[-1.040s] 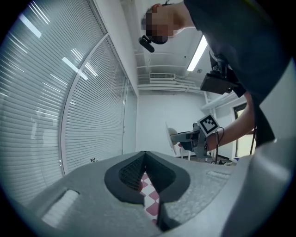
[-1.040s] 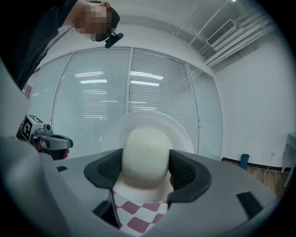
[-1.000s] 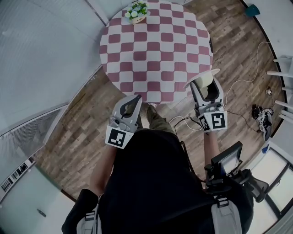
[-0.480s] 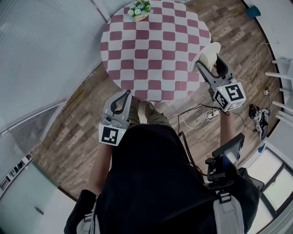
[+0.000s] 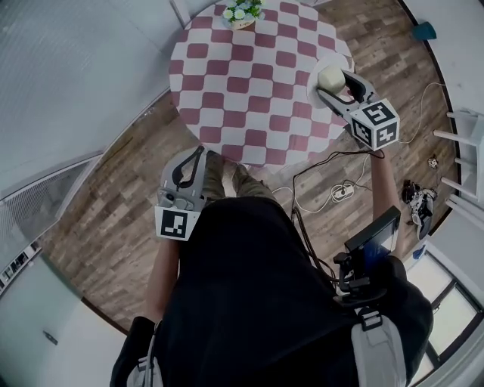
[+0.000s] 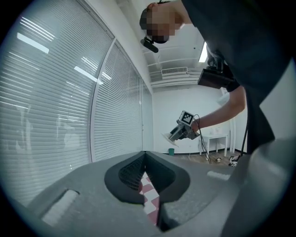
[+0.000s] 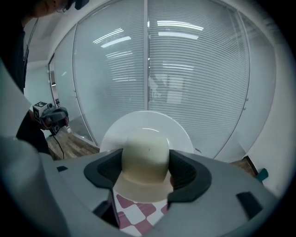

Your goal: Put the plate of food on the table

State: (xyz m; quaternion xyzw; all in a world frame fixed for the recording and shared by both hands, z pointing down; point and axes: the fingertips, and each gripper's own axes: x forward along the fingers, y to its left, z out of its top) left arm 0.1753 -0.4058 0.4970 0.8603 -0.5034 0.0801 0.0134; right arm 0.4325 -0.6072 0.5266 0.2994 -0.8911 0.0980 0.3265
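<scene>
A white plate [image 5: 327, 69] carrying a cream dome of food [image 5: 330, 78] hangs over the right edge of the round table with the red-and-white checked cloth [image 5: 249, 83]. My right gripper [image 5: 333, 85] is shut on the plate's near rim. Whether the plate touches the cloth is not clear. In the right gripper view the plate [image 7: 175, 129] and food [image 7: 144, 152] fill the space between the jaws of the right gripper [image 7: 145, 172], with checked cloth below. My left gripper [image 5: 195, 156] is shut and holds nothing, just short of the table's near edge; the left gripper [image 6: 150, 185] shows only a thin slit.
A small pot of flowers [image 5: 243, 12] stands at the table's far edge. White blinds and glass walls [image 5: 68, 91] run along the left. Cables and a power strip [image 5: 342, 189] lie on the wood floor to the right, beside white furniture [image 5: 463, 125].
My right gripper has carried the plate forward and leftward, from beside the table to over its right edge. My left gripper has drawn back a little and stays shut.
</scene>
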